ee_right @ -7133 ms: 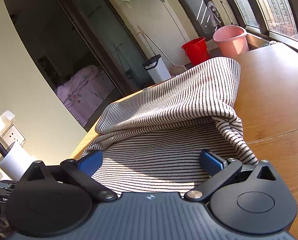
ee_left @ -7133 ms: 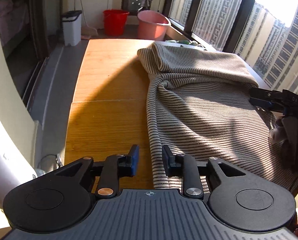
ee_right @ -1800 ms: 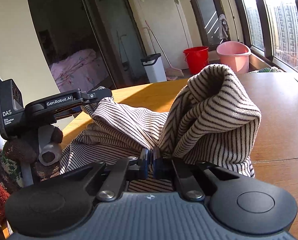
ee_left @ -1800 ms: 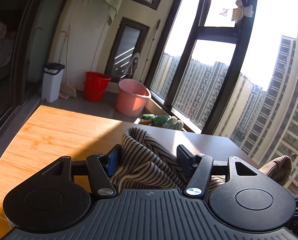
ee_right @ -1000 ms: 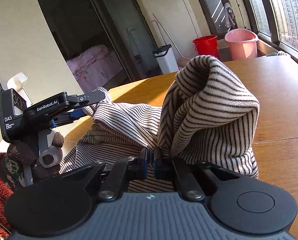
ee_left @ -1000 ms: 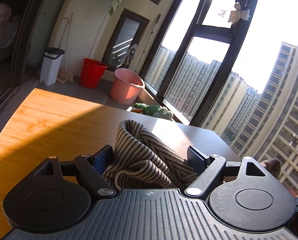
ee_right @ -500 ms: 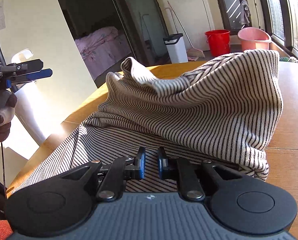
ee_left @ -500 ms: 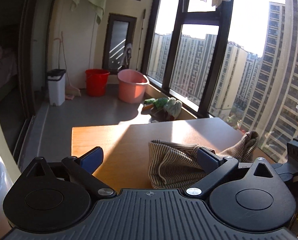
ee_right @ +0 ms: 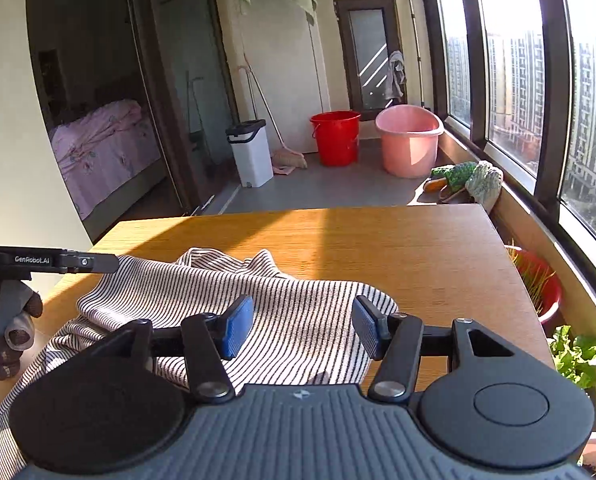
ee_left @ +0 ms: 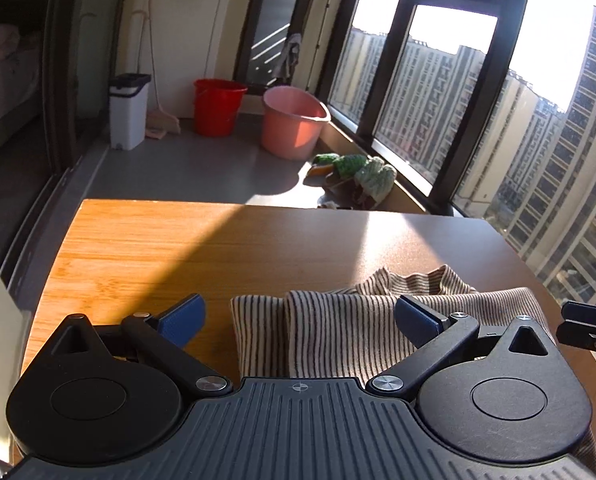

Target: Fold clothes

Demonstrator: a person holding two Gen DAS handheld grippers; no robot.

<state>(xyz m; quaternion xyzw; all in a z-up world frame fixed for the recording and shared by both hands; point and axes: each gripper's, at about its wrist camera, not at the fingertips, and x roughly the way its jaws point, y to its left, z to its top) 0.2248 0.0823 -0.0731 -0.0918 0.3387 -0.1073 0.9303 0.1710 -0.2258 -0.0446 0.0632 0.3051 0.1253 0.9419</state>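
Taking the wooden table (ee_right: 398,248) as our landmark, we work across it from its left edge. There, seen from the right wrist, a gloved hand (ee_right: 5,332) holds our left gripper (ee_left: 295,316) just off the table's left side; its jaws are spread as wide as they go, with nothing pinched between the blue pads (ee_left: 181,316). Below them, on the table's near half, lies the striped garment (ee_right: 233,300), folded over on itself, its doubled edge toward the table's middle and a rumpled corner peaking toward the far side. Its near left part trails toward the table's near left corner. Further right we hold our right gripper (ee_right: 302,326) above the garment's right end; its jaws are opening, the cloth lies below the gap and neither pad presses on it. The table's right half is bare wood in sun. Beyond its far edge, on the floor, stand a white bin (ee_right: 251,152), a red bucket (ee_right: 336,136) and a pink tub (ee_right: 410,140).
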